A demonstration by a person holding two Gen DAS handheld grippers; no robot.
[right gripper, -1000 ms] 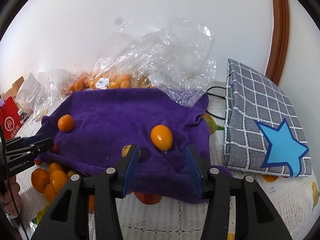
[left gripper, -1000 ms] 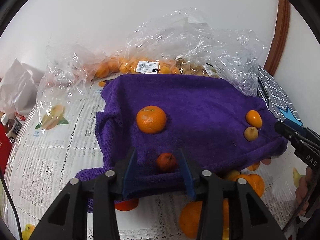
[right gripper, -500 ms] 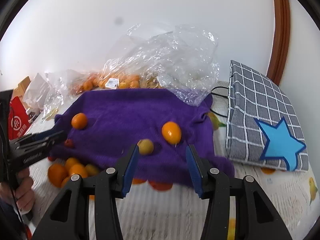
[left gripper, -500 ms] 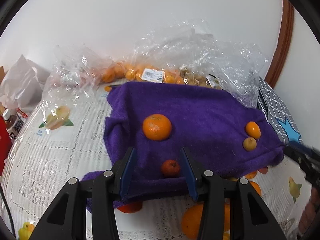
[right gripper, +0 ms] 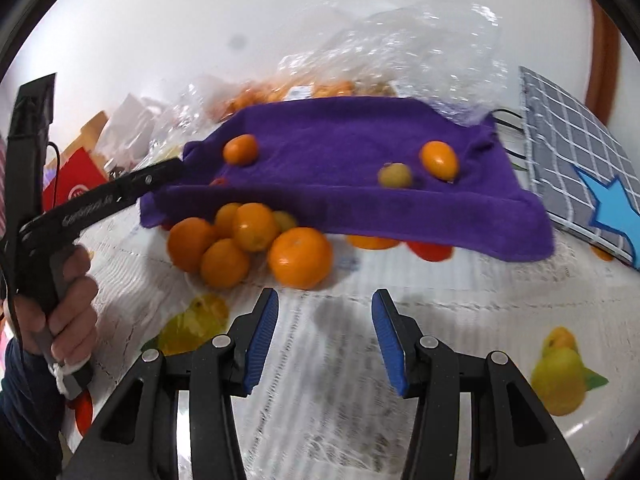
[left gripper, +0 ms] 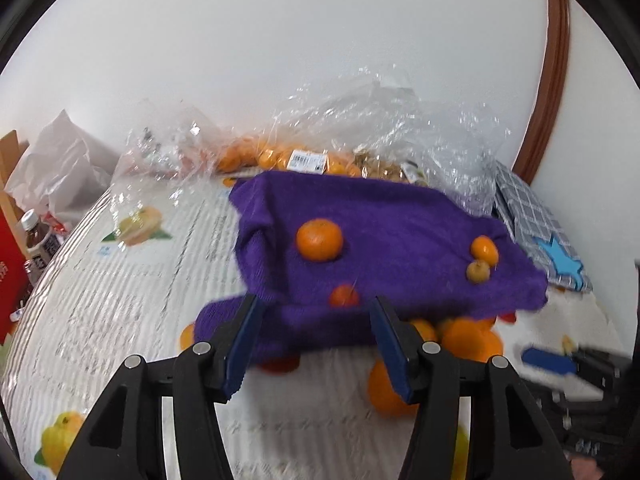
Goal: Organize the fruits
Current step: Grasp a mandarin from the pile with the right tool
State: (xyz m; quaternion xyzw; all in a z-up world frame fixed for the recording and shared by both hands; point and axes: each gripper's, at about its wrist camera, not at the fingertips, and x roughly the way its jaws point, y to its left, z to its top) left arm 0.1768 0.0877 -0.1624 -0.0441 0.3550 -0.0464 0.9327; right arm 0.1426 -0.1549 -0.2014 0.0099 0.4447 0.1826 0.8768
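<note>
L gripper [left gripper: 314,340] jaws opening, empty, small red fruit [left gripper: 343,295] just ahead; R gripper [right gripper: 325,332] open, empty.

White lace tablecloth [right gripper: 328,344] bears purple towel [right gripper: 340,204], loose oranges [right gripper: 300,258], plastic bags [left gripper: 384,120].

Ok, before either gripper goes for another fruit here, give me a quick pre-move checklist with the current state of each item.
1. Left gripper free of fruit: ok, jaws opening, with only the purple towel edge and a small red fruit beyond them.
2. Right gripper empty: ok, only tablecloth between the jaws.
3. Fruit on the towel settled: cannot tell, frames are blurred.
4. Loose oranges reachable: ok, piled uncovered at the towel's front edge.
5. All fruit visible: not ok, some sit partly under the towel.
6. Grippers clear of each other: ok, apart in the right view.
</note>
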